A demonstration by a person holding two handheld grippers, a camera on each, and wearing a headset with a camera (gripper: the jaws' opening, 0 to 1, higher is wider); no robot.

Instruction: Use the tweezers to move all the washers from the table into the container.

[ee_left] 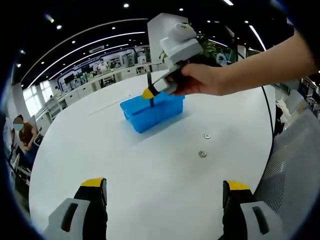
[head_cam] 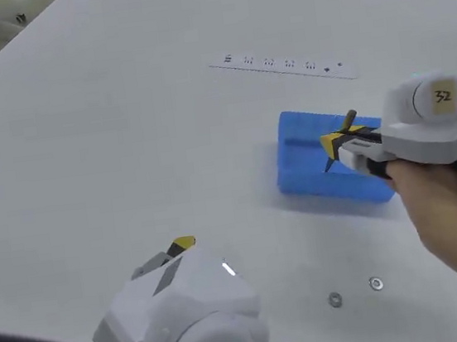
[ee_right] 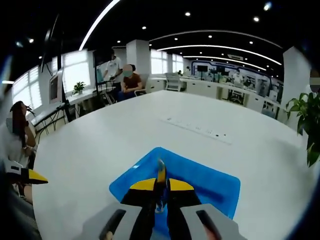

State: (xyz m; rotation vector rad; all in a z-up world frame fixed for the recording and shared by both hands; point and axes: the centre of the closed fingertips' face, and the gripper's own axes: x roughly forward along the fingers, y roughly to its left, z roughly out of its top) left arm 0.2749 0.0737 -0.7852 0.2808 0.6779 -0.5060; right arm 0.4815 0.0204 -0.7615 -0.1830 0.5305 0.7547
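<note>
A blue container (head_cam: pixel 329 177) stands on the white table, right of centre. My right gripper (head_cam: pixel 336 146) hangs over it, shut on dark tweezers (head_cam: pixel 347 120); in the right gripper view the tweezers (ee_right: pixel 161 172) stick out over the blue container (ee_right: pixel 205 186). I cannot tell whether their tip holds anything. Two washers (head_cam: pixel 335 300) (head_cam: pixel 377 284) lie on the table nearer me than the container, also seen as washers (ee_left: pixel 207 136) (ee_left: pixel 202 154) in the left gripper view. My left gripper (head_cam: pixel 236 298) (ee_left: pixel 164 190) is open and holds nothing, low at the near edge.
A white power strip (head_cam: pixel 282 66) lies on the table (head_cam: pixel 107 136) beyond the container. In the right gripper view, people sit and stand at desks (ee_right: pixel 125 80) past the table's far side. The table's edge (ee_left: pixel 267 160) runs close to the right of the washers.
</note>
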